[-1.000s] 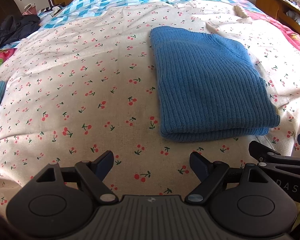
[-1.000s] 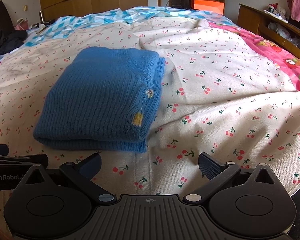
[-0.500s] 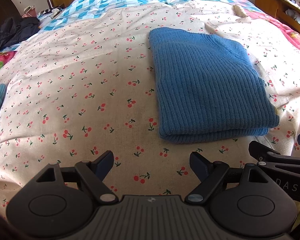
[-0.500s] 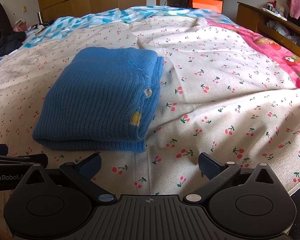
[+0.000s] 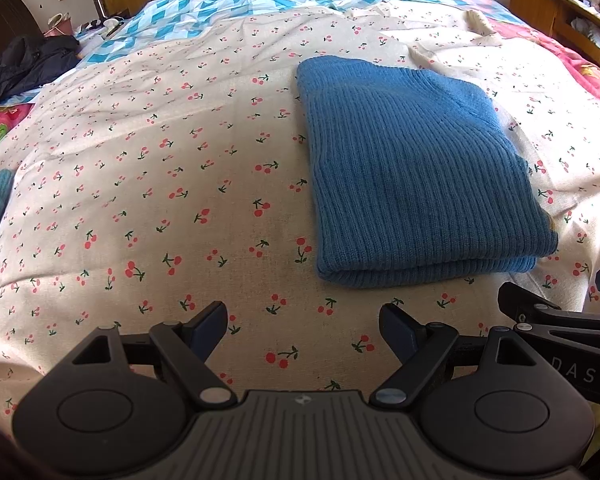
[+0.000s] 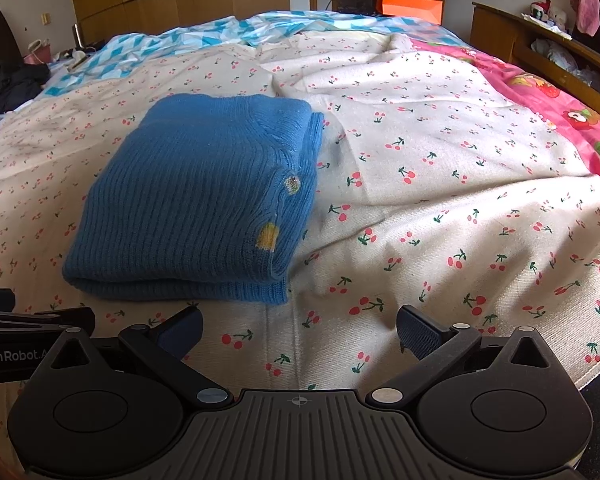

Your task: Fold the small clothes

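Nothing has moved since a second ago; both my claws hang where they were. My left claw (image 5: 302, 326) stands spread and empty over the cherry-print sheet (image 5: 148, 184), and my right claw (image 6: 298, 330) gapes empty too. Just beyond them lies the folded blue sweater (image 6: 196, 200), flat on the bed. Farther back is a blue-white quilt (image 6: 204, 36).
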The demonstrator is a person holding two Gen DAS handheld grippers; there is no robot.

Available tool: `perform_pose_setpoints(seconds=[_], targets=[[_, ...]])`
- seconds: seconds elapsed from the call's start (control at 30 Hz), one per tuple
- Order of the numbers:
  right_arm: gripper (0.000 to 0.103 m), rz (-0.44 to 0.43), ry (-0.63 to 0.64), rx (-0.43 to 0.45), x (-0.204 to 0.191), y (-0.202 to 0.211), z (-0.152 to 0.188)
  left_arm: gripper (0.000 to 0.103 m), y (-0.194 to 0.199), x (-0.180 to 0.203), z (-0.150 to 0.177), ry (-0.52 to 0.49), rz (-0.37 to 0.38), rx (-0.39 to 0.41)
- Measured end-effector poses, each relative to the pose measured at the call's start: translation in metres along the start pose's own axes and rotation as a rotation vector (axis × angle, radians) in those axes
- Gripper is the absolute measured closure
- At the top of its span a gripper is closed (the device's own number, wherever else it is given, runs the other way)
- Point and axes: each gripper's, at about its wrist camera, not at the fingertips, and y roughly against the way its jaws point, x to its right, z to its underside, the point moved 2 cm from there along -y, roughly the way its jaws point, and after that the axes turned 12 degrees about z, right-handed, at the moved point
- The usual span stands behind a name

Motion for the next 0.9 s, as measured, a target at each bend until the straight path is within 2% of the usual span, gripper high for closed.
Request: perform_pose_setpoints(seconds=[0.9], targets=[[0.000,0.002,-0.011,0.002,0.0019,0.0015,0.0003,0.015,0.0034,0.0010,-0.0012,0.000,0.000,0.007]])
